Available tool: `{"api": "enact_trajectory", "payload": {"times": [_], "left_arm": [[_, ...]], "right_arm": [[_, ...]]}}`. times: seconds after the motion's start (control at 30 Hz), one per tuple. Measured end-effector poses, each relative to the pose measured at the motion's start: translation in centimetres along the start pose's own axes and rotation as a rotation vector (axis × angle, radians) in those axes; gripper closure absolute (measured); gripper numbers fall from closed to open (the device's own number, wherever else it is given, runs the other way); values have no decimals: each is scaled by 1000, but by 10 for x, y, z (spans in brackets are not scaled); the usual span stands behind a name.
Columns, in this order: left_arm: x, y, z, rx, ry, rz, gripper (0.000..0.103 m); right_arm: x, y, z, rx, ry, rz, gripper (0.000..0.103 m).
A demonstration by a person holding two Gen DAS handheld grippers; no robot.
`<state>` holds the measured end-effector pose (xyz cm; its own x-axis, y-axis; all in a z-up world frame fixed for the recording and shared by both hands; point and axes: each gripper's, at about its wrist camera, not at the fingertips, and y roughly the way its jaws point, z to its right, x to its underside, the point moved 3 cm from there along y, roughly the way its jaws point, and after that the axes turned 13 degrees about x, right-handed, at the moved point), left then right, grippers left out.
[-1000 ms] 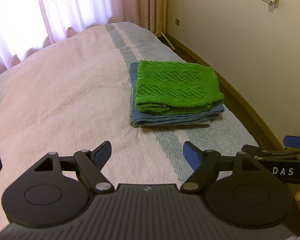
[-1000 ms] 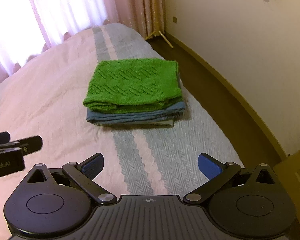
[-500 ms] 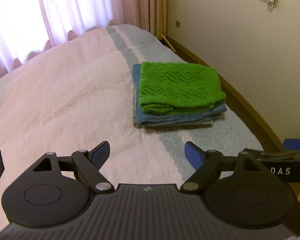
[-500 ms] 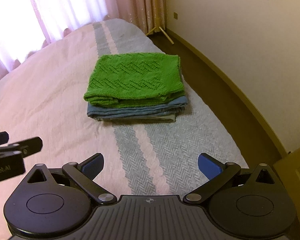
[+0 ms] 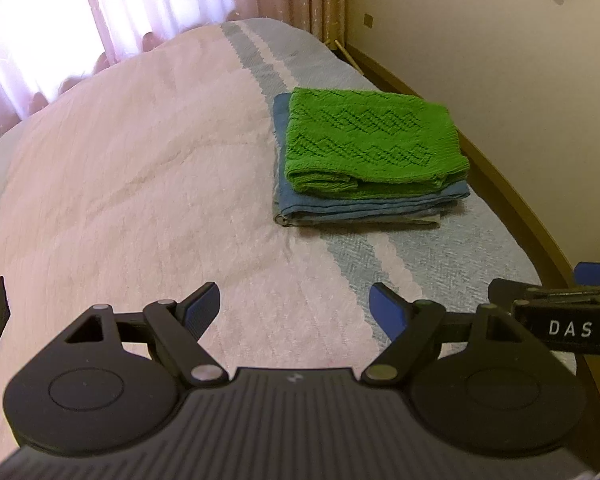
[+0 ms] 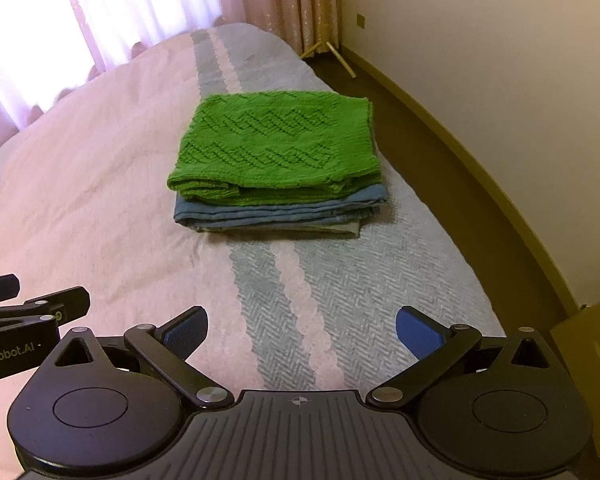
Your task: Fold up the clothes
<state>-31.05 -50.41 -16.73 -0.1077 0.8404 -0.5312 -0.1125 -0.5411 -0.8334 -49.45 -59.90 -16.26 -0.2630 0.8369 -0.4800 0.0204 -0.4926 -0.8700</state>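
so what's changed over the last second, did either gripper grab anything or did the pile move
Nothing was grabbed or let go. The left gripper and right gripper only drifted a little, so the view shifts slightly; both remain open and empty above the bed. The green knit lies as before on the folded blue garment, the pile unmoved on the striped side of the bedspread.

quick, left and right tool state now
left tool: open, holding nothing
right tool: open, holding nothing
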Motion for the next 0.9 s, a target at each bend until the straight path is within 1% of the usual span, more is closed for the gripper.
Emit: {"api": "enact_trajectory", "payload": {"times": [0.47,0.9], "left_arm": [[-8,18,-4,-25,-24,-26,24],[-3,31,-2,-36,-37,-58,24]], "right_arm": [[-9,20,-1,-11,-6,-33,0],[-10,34,1,-18,-17,-60,0]]}}
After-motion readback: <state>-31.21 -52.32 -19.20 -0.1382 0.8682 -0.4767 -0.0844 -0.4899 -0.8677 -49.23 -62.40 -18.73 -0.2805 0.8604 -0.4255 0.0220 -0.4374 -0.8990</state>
